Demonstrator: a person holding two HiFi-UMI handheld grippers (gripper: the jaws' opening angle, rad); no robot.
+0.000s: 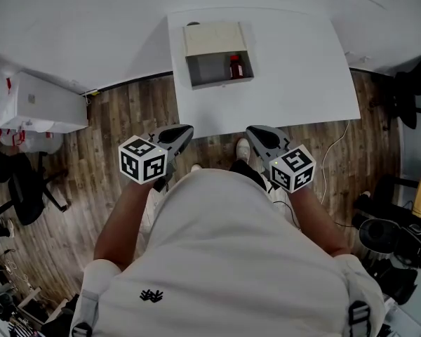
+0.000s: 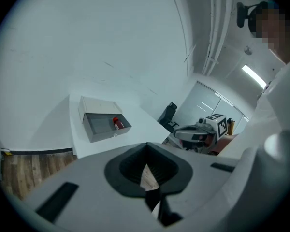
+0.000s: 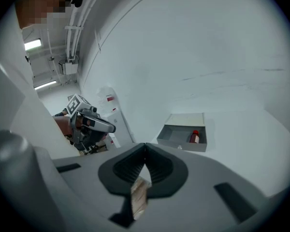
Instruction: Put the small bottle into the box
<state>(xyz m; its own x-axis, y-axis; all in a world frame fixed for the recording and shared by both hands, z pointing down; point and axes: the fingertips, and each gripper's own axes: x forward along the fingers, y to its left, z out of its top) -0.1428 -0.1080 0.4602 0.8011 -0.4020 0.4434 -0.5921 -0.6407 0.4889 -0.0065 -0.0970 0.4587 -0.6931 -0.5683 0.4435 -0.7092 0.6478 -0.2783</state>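
An open grey box [image 1: 217, 70] with a beige lid stands near the far edge of the white table [image 1: 302, 76]. A small red bottle [image 1: 236, 67] stands inside it, at its right end. Both gripper views show the same: box [image 2: 102, 125] with bottle [image 2: 117, 123], and box [image 3: 180, 138] with bottle [image 3: 195, 137]. My left gripper [image 1: 181, 132] and right gripper [image 1: 257, 135] hover close to my body, short of the table's near edge and above the floor. Both are shut with nothing between the jaws. The jaw tips meet in the left gripper view [image 2: 146, 145] and the right gripper view [image 3: 145, 146].
A white cabinet [image 1: 42, 104] stands at the left on the wooden floor [image 1: 112, 118], with a black office chair [image 1: 21, 188] in front of it. Another dark chair [image 1: 410, 90] and dark equipment [image 1: 393, 237] sit at the right. A white cable [image 1: 333, 153] lies on the floor.
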